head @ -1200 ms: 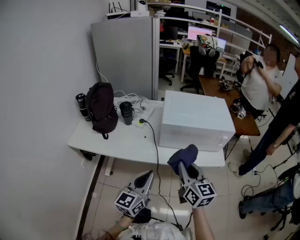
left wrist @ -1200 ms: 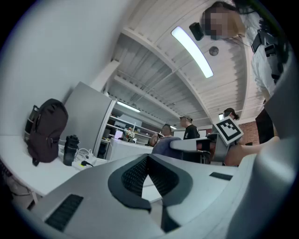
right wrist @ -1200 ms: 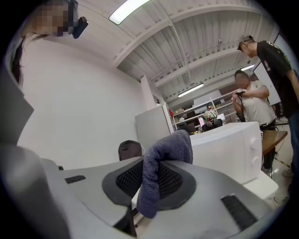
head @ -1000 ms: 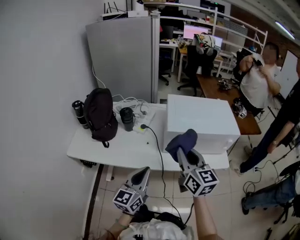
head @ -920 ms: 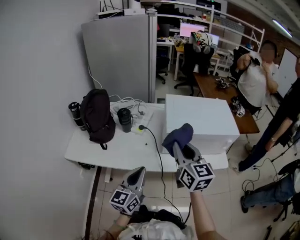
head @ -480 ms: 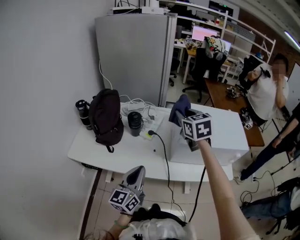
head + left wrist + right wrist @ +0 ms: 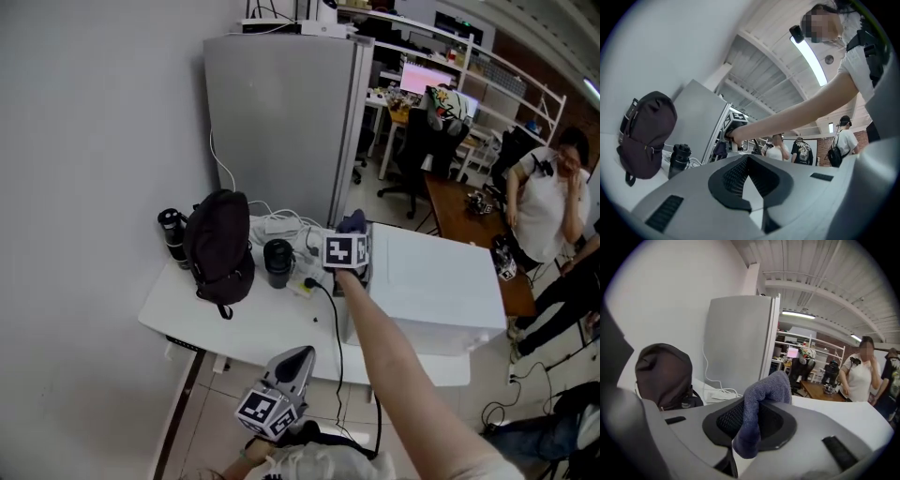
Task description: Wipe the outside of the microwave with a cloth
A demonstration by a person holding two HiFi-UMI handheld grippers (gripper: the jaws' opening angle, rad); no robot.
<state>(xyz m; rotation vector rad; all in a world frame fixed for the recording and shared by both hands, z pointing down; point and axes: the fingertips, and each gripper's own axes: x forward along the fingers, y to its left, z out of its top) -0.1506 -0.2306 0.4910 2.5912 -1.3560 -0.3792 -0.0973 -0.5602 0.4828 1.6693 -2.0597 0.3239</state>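
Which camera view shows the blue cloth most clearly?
The right gripper view. There the cloth fills the middle, pinched in the right claw, weave visible. The head view shows only a small blue tip past the marker cube, at the microwave. In the left gripper view it is too small to tell.

The head view looks steeply down from above the table (image 7: 178, 305) and microwave (image 7: 441, 286). Each gripper view sits close behind its own jaws, tilted upward toward the ceiling (image 7: 825, 282). All three share the black backpack (image 7: 220, 253), left of both jaws, and the grey partition (image 7: 281, 112) ahead.
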